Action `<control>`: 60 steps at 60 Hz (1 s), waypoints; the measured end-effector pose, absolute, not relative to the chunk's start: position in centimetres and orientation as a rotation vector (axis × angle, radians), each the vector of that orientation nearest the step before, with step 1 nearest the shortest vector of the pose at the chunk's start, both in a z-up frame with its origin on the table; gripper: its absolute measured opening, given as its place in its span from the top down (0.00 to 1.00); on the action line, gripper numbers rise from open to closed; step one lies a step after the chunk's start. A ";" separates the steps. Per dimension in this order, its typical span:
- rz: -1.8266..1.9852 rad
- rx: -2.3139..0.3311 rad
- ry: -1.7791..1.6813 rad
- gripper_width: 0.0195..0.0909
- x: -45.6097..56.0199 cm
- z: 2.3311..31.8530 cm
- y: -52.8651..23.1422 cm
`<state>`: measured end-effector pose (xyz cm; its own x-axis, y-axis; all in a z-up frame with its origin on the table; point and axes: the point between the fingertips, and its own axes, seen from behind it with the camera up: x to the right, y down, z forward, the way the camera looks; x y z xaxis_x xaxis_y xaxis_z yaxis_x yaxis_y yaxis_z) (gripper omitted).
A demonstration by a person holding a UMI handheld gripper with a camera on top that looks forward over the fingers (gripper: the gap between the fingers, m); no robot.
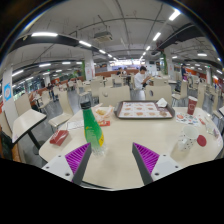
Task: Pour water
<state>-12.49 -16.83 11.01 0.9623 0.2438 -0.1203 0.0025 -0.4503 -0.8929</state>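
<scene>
Round table (120, 135) in large canteen hall. Gripper (113, 160) held open, empty. Green bottle (92, 130) upright, just ahead of left finger. Approach to be centred on bottle body before closing.

- A large canteen or food-court hall is shown.
- Long rows of ceiling strip lights (45, 35) are seen overhead.
- Many pale tables (120, 135) and chairs (28, 122) are set out in rows.
- A tray (144, 110) lies on the nearest table.
- A person (141, 75) is seen far back.
</scene>
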 end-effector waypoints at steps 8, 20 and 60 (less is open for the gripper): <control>0.265 -1.958 -0.199 0.11 -17.6 9.1 -13.4; 0.160 -1.855 -0.150 0.13 -20.9 9.0 -6.8; 0.461 -1.905 0.128 0.72 -18.2 14.1 -3.0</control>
<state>-18.19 -2.97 14.13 0.9180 0.1294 -0.3750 -0.3042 -0.3771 -0.8748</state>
